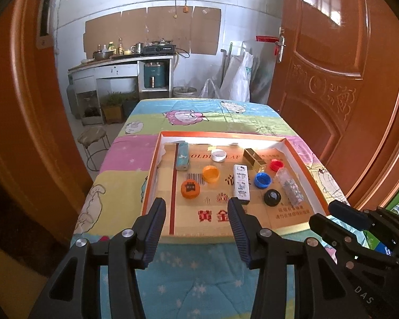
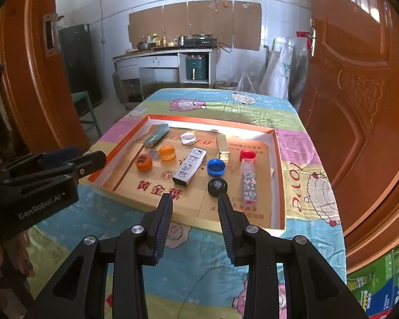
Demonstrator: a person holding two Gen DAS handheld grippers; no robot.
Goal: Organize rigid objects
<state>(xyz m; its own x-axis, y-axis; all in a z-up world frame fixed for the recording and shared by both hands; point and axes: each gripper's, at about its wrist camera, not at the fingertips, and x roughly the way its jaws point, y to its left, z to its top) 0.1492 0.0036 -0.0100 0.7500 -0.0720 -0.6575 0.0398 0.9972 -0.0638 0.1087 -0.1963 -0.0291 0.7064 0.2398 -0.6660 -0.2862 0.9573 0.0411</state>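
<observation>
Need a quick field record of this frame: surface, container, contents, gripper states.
surface: table under a cartoon-print cloth
container: shallow orange-rimmed cardboard tray
caps in tray: two orange, white, blue, red, black
boxes in tray: white cartoon tin, teal case, gold box, clear patterned tube
left gripper: open, empty, near the tray's front edge
right gripper: open, empty, in front of the black cap

A home kitchen: a gas stove (image 1: 159, 46) and condiment bottles (image 1: 114, 46) on a tiled counter (image 1: 119, 61), with carved wooden doors (image 1: 332, 79).
</observation>
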